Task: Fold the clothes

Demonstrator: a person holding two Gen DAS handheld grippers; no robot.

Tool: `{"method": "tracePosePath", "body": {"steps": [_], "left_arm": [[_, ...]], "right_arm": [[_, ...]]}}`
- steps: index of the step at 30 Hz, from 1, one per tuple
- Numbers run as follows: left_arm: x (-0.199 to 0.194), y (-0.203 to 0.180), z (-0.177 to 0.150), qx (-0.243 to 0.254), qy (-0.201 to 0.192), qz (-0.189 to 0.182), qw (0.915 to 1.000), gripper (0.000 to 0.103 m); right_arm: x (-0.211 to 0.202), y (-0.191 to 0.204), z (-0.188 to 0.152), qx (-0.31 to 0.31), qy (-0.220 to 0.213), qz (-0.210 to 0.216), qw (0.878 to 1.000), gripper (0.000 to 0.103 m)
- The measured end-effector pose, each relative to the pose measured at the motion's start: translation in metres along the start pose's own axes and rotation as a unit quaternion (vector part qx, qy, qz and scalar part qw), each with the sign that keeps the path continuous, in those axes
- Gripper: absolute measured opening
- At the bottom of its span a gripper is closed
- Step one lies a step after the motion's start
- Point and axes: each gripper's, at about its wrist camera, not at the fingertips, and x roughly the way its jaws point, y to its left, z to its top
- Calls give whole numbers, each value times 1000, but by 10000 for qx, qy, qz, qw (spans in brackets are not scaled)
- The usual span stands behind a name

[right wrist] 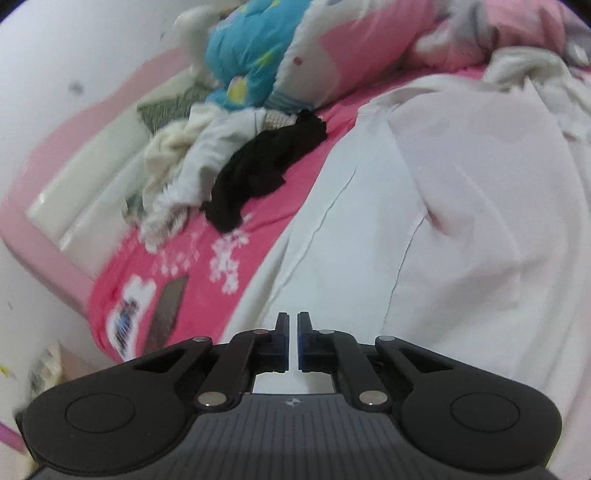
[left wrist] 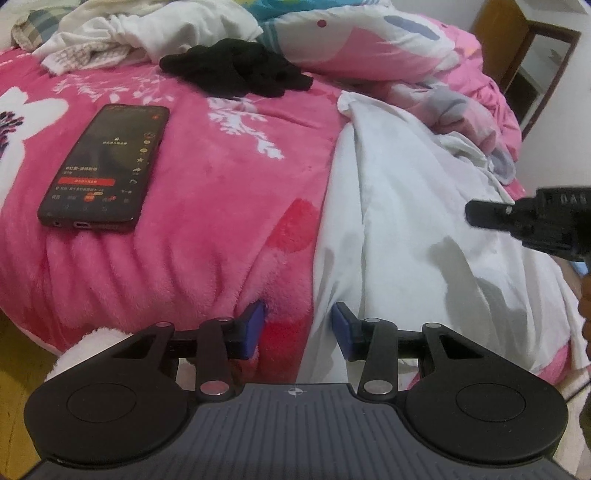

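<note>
Jaws of the left gripper (left wrist: 299, 330) stand apart, straddling the near left edge of the white garment (left wrist: 424, 229) without pressing it. Those of the right gripper (right wrist: 293, 341) are nearly together, with nothing visibly between them, above the same cloth. It lies spread and creased on the pink blanket (left wrist: 207, 229); no fold looks finished. Far off, a black garment (left wrist: 236, 70) and a pale heap (left wrist: 140, 33) wait.

Bed (left wrist: 221, 184) under pink floral blanket; white wall (right wrist: 74, 55); wooden door frame (left wrist: 495, 40) at far corner
</note>
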Motion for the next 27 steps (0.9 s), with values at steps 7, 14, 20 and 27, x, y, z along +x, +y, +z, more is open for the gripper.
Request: {"method": "tracePosePath", "body": {"steps": [7,14,20,27], "left_arm": [[0,-2,0,-163,60,117,9998,43],[-1,-3,-2,-156,61,181,9997,43],[-1,-6,-3,-94,53,168,9998,45],[-14,-13,1,-81,-5,383,9992,50]], "right_arm": [[65,64,-29,-1385,747,88,9875,68],[33,20,-10,-532,208,451,9974,1],[-47,-81,-6,1218,-964,1012,9827,1],[-72,-175,-49,2971,-1170,397,9468,2]]}}
